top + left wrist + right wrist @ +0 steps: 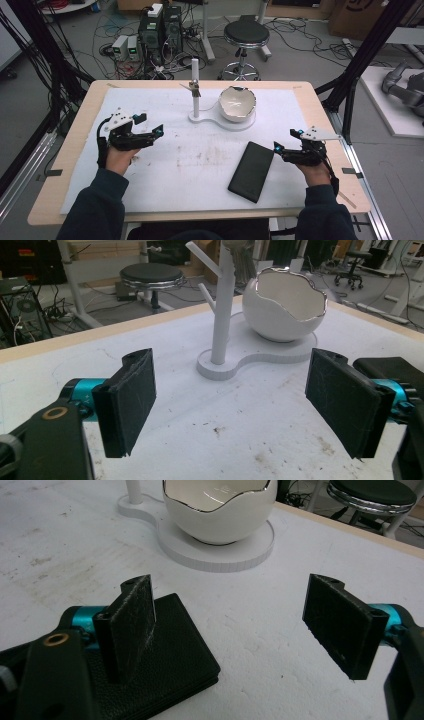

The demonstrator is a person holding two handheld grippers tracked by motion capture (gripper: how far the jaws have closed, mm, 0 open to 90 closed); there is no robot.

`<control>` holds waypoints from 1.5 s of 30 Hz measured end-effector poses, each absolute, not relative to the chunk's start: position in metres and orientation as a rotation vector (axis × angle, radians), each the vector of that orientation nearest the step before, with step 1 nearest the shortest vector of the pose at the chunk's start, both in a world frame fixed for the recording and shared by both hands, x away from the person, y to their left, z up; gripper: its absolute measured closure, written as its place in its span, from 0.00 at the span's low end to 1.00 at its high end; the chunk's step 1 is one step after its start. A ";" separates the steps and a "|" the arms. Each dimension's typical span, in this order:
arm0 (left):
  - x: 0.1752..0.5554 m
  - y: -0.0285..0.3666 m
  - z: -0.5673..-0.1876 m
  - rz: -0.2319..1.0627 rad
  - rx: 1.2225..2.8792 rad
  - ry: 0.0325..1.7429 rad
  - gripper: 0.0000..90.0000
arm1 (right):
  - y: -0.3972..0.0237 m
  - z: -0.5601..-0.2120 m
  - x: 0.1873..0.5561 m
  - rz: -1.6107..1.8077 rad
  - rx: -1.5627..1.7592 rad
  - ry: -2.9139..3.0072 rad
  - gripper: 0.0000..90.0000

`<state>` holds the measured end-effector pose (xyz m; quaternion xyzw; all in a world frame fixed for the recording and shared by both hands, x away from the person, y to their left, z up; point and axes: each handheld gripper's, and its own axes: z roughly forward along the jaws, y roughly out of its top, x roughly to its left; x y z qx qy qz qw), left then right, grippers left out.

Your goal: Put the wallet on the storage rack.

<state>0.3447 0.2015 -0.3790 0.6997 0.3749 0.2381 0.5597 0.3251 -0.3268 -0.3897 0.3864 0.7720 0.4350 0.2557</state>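
left claw (159, 131) wide with nothing between its jaws, right claw (284, 141) wide just beside black wallet (251, 170), white egg-shaped bowl (237, 103) on stand base (220, 121), white-covered desk (185, 165)

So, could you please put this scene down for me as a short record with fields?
surface: white mat on a wooden table
left claw: open, nothing between the jaws, above the mat's left part
right claw: open, beside the upper end of the black case
black case: flat on the mat, apart from the stand
white stand: upright post on a flat white base
eggshell-shaped bowl: white, jagged rim, on the base's round end
behind the table: round black stool
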 end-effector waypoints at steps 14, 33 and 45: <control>0.323 0.191 -0.405 0.529 1.714 0.892 0.23 | -0.322 -0.404 0.330 1.174 1.014 2.231 0.23; 0.320 0.167 -0.420 0.462 1.797 0.861 0.23 | -0.307 -0.437 0.342 1.031 0.929 2.541 0.23; 0.319 0.170 -0.422 0.460 1.801 0.881 0.23 | -0.321 -0.442 0.357 1.102 1.029 2.596 0.28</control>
